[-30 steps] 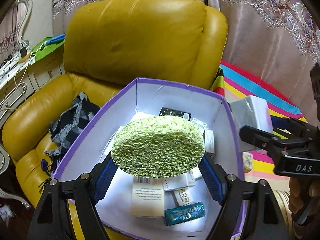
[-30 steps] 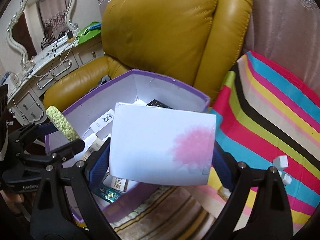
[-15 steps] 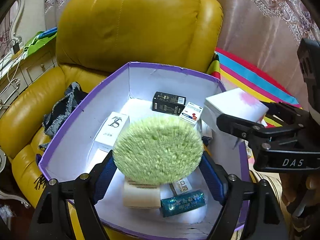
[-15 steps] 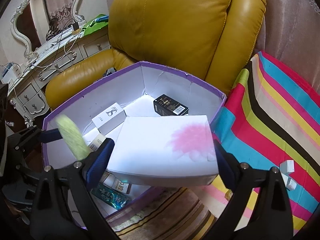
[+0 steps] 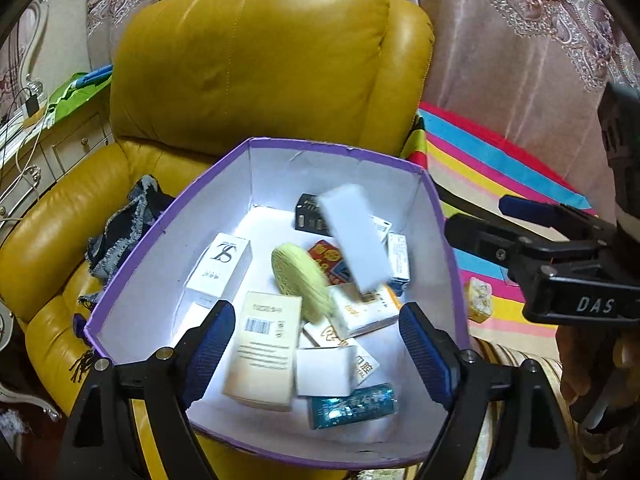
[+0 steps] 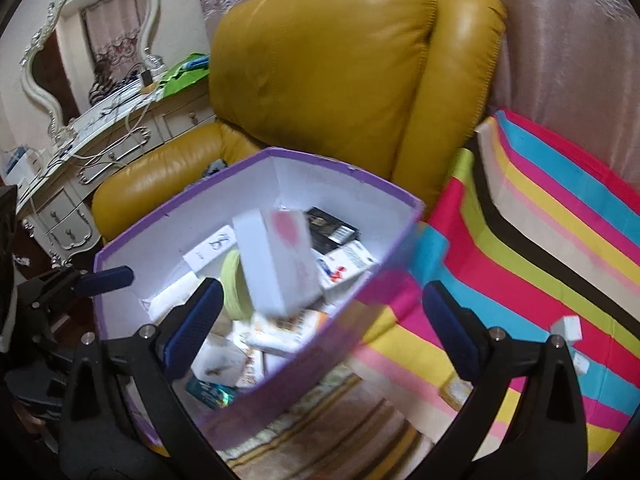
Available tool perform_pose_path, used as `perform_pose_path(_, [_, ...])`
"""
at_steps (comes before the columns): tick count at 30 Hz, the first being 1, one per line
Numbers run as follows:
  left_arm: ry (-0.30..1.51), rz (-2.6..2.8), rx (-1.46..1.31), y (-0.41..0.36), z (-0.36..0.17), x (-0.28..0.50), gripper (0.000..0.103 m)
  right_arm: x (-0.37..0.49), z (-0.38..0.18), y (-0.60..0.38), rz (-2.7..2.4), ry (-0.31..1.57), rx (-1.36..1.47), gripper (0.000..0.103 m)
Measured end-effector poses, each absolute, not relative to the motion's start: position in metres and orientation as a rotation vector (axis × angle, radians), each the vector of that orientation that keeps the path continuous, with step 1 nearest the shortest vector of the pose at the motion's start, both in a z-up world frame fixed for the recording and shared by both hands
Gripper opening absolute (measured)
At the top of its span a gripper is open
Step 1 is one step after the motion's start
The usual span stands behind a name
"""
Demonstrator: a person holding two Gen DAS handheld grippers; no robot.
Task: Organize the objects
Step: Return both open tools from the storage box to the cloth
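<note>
Left wrist view: both tools, left & right, gape wide w/ nothing held; sponge & white box tumbling into purple bin, few small bits left on striped cloth.

Home: leather armchair; ornate mirror

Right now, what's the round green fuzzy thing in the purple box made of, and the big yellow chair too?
The round yellow-green pad looks like sponge or foam: matte, with a rough, pitted surface, though blur leaves that open. The purple-edged box seems to be cardboard, dull white inside, with creased, slightly torn walls. The mustard-yellow armchair looks like leather or faux leather: glossy highlights, stitched seams, soft wrinkles.
</note>
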State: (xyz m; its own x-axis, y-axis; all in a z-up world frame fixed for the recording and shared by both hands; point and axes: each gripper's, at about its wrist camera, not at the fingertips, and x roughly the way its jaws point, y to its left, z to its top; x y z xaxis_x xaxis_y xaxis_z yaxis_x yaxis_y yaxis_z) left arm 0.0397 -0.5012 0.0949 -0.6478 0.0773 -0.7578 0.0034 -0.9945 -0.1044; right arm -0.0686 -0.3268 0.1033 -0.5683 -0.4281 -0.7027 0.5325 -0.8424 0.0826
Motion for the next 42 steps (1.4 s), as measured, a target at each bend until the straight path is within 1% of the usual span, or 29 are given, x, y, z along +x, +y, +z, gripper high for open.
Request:
perform_pose_path(4, [-0.132, 2.802, -1.285, -0.488, 0.099, 0.038, 0.085, -0.066, 0.095, -0.3, -2.422, 0.182, 1.038, 0.101])
perform_pose_path(9, [-0.068, 2.783, -1.271, -0.463, 0.106, 0.035, 0.085, -0.067, 0.088, -0.263, -2.464, 0.121, 1.08, 0.101])
perform_pose_path(25, [0.088, 2.684, -1.219, -0.363, 0.115, 0.028, 0.085, -0.054, 0.068, -0.137, -2.676, -0.006, 1.13, 0.101])
perform_pose_path(31, [0.129, 2.626, -1.227, -0.331, 0.106, 0.022, 0.085, -0.053, 0.049, -0.092, -2.75, -0.041, 1.2, 0.101])
perform_pose_path(35, [0.152, 2.584, -1.25, -0.312, 0.097, 0.015, 0.085, -0.054, 0.038, -0.064, -2.772, -0.102, 1.252, 0.101])
perform_pose_path(42, [0.166, 2.525, -1.299, -0.292, 0.077, 0.005, 0.085, -0.057, 0.025, -0.027, -2.825, -0.155, 1.315, 0.101])
